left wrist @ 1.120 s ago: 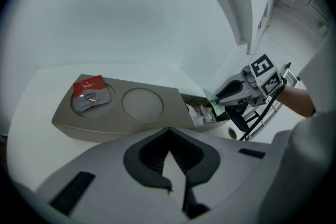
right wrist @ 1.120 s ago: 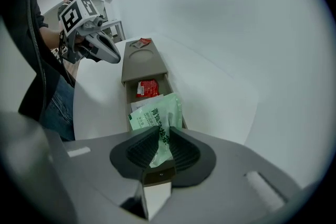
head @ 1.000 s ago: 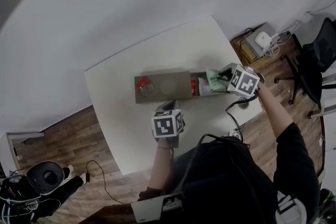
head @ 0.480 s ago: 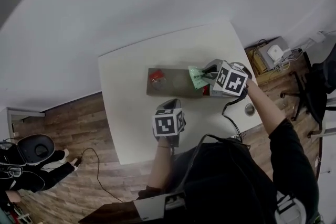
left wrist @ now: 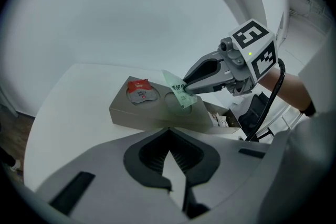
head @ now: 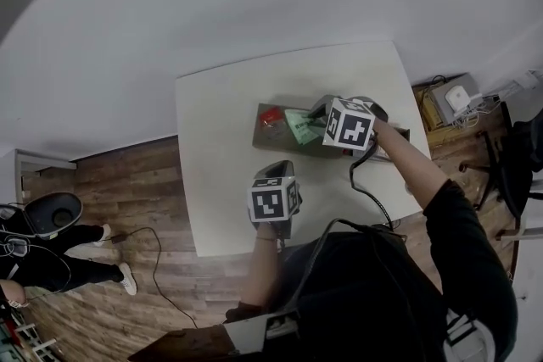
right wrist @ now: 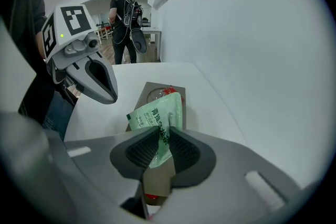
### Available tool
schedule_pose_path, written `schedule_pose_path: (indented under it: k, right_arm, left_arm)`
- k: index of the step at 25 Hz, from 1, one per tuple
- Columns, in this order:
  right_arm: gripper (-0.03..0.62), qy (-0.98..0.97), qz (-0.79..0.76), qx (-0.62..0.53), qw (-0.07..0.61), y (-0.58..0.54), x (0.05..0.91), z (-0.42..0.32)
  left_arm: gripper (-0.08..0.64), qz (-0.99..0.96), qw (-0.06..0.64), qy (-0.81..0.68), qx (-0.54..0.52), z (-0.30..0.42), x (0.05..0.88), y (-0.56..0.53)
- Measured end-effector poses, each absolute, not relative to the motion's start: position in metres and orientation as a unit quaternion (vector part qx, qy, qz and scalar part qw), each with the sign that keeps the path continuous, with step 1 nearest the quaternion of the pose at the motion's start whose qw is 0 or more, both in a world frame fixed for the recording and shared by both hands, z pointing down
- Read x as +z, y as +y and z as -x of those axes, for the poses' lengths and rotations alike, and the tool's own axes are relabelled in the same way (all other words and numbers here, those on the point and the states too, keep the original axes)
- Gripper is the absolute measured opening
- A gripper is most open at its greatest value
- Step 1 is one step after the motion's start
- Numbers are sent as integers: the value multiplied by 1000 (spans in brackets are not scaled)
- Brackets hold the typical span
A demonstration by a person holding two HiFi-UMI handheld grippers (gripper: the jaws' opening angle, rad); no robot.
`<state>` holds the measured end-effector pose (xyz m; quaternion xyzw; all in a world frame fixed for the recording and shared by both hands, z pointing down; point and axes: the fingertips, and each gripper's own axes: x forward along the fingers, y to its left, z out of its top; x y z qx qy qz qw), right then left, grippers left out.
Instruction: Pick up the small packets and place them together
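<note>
The right gripper (right wrist: 160,143) has its jaws pinched narrow on the lower edge of a green packet (right wrist: 157,113), which hangs just over the grey tray (head: 265,137). A red packet (left wrist: 139,93) lies in the tray's recess just beyond its tips. The pouch looks light, limp and slick, so an edge pinch suits it. The left gripper (left wrist: 169,160) hangs well back, jaws seemingly together and empty. Bare table (head: 216,174) gives room on both sides.

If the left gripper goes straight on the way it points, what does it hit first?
Probably the bare table just short of the grey box; on a shallower line, the box's near wall. Depth is unclear.
</note>
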<state>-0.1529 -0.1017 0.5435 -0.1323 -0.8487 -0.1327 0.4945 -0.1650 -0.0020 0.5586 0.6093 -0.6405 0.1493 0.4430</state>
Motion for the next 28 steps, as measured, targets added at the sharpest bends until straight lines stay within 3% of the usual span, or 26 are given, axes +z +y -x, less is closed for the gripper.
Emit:
schedule_pose_path:
  k: [28]
  right_arm:
    - [67,-827,144,-197,507,-87,574,194]
  left_arm:
    - [-3,-611,452,-632,151,172,566,-2]
